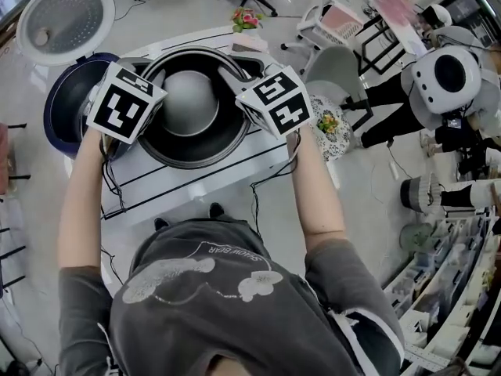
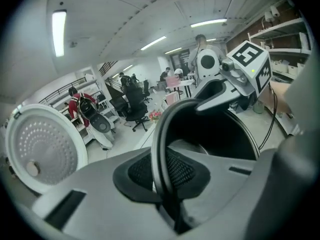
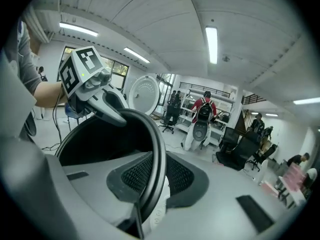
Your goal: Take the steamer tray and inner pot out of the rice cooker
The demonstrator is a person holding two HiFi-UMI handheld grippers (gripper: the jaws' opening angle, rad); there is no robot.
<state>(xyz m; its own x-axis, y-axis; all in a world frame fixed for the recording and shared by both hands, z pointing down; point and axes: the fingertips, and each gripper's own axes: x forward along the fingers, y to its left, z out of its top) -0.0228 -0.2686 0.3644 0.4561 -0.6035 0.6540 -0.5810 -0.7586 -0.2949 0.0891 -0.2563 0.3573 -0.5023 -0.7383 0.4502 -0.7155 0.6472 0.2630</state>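
**A:** Inner pot (image 1: 193, 149): where is it?

**B:** Out of the rice cooker (image 1: 64, 100) and over the white table (image 1: 196, 186), just beside the cooker's dark body. The cooker's lid (image 1: 66, 18) stands open behind it. I can't tell whether the pot's base is down on the table or just above it.

**A:** And the claws?

**B:** The left gripper (image 2: 162, 176) is almost closed, its mesh pads pinching the thin rim on one side of the pot. The right gripper (image 3: 149, 181) is a shade wider, but it's clamped on the opposite rim the same way, with one pad inside the wall and one outside.

**A:** How do you reckon it handles?

**B:** I'd say it's stiff metal that won't flex, with some weight to it. The dark wall looks smooth, so it's probably slippery. The rim is the only real purchase. Two bites opposite each other should hold it level, whereas a single bite would likely let it tilt and slide out of the pads.

**A:** And the steamer tray?

**B:** I can't pick it out in any view.
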